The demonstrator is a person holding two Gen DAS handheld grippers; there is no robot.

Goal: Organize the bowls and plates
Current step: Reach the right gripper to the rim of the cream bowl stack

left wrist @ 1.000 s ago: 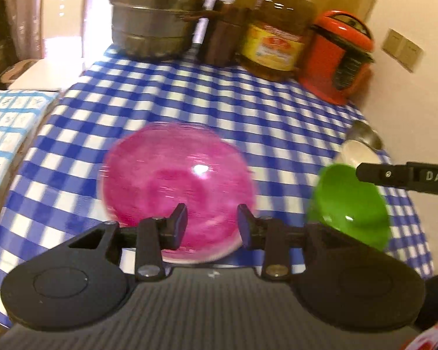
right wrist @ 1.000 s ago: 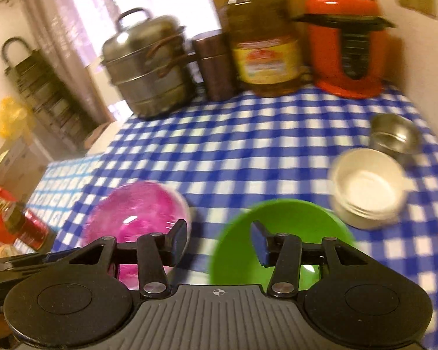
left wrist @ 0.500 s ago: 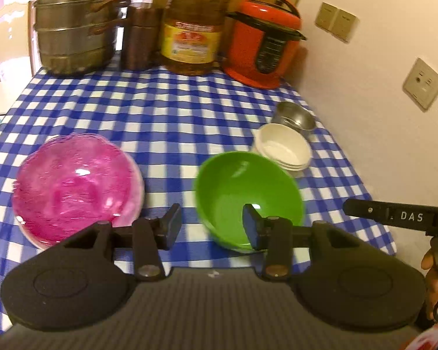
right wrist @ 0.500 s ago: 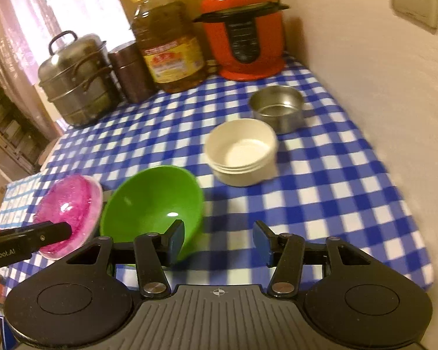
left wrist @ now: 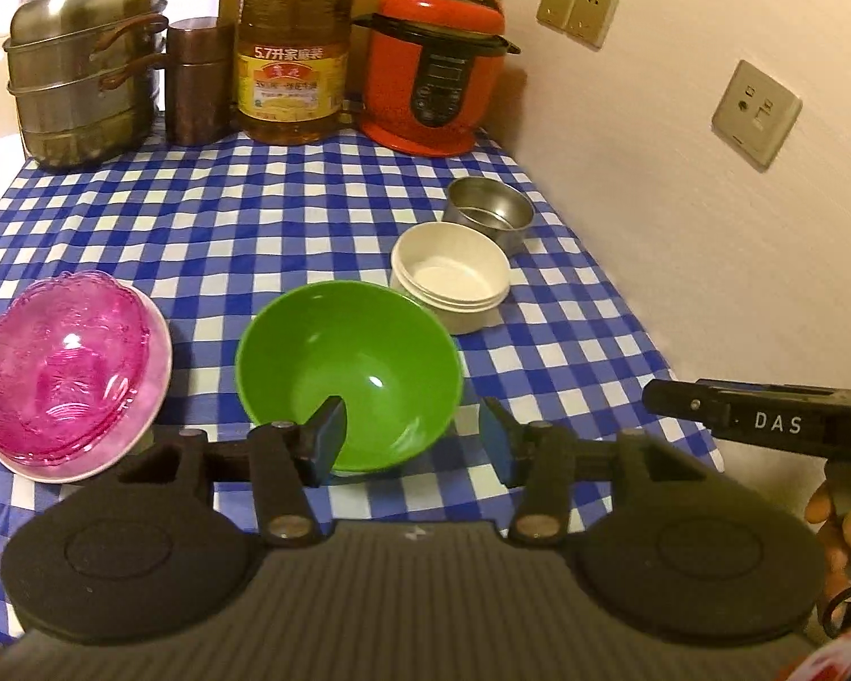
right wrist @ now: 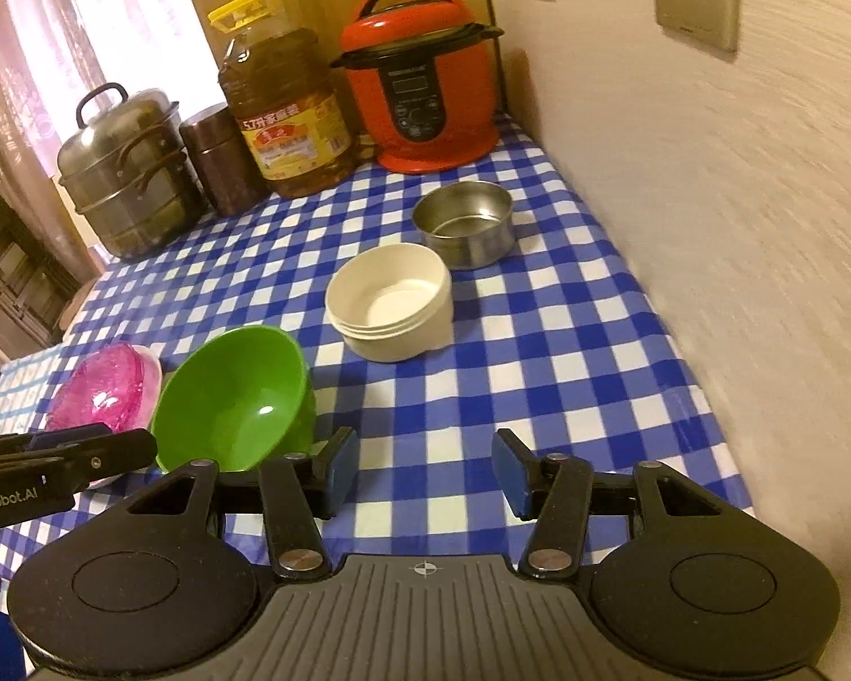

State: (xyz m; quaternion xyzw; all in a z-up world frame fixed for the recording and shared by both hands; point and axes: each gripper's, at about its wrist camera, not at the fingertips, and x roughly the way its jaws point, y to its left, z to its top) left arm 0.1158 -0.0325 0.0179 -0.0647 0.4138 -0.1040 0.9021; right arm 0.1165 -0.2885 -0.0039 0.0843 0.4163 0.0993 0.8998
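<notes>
Left wrist view: the left hand-held gripper (left wrist: pixel 411 434) hangs spread and empty over the green bowl (left wrist: pixel 349 374)'s near rim, likely lined up to grab it; the right hand-held gripper (right wrist: pixel 425 474), spread too, faces bare counter (right wrist: pixel 567 340); the pink bowl (left wrist: pixel 57 369) seems nested in a white one.

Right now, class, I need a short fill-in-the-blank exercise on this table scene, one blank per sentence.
1. The bowl nearest the left gripper is coloured ____.
2. The pink glass bowl sits on a ____ plate.
3. The steel bowl stands between the cream bowls and the red ____.
4. Both grippers' jaws are ____.

Missing words: green; white; cooker; open
</notes>
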